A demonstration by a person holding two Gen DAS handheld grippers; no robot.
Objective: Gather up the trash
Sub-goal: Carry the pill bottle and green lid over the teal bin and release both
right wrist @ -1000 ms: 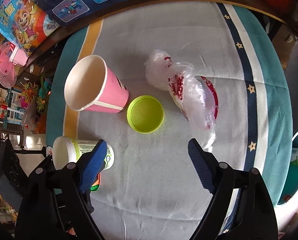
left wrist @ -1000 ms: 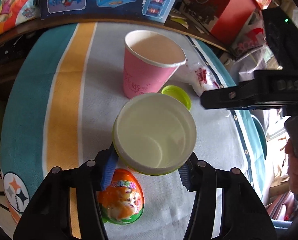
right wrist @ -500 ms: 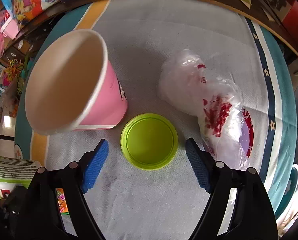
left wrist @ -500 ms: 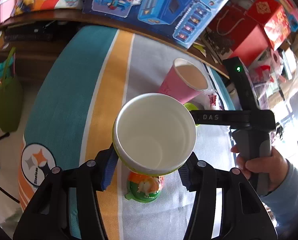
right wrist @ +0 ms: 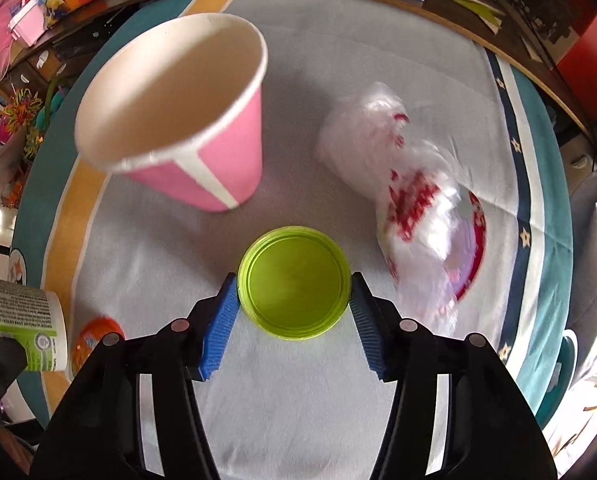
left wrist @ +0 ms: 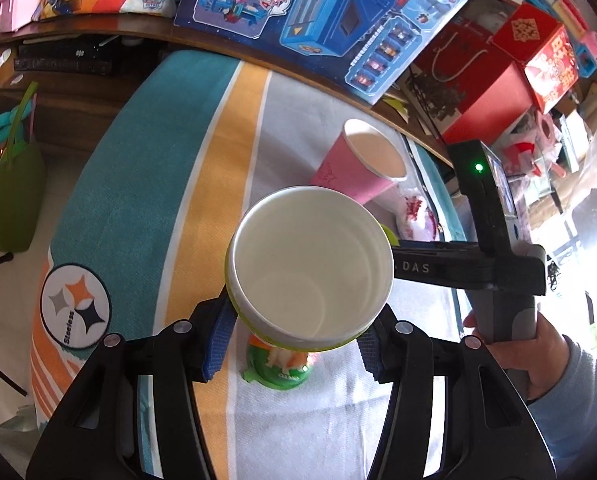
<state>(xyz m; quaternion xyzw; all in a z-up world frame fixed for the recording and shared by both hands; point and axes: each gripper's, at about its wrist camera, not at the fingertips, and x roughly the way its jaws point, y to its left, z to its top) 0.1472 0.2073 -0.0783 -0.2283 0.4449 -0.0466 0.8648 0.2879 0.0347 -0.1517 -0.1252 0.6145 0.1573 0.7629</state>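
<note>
Lid: the green lid (right wrist: pixel 293 282) lies flat on the table (right wrist: pixel 338 420), near the middle, and my right gripper (right wrist: pixel 292 318) has it between its blue fingers (right wrist: pixel 218 326), which are closing and look to be touching its rim on both sides.
Tub: my left gripper (left wrist: pixel 298 344) pinches the white tub (left wrist: pixel 309 266) by its wall and holds it above the table, mouth up and empty.
Done so far: I judge one piece picked up, the tub; the lid is being gripped, not yet lifted.
Left to do: pink paper cup (right wrist: pixel 186 112) standing far left of the lid, crumpled plastic bag (right wrist: pixel 410 184) to the far right, and the orange egg-shaped toy capsule (left wrist: pixel 278 364) under the tub at the near left.
Bin: I see none for certain; the teal rim at the right table edge is too cut off to tell.
Count: one tub, one lid, one cup, one bag, one capsule; five pieces, two grippers.
</note>
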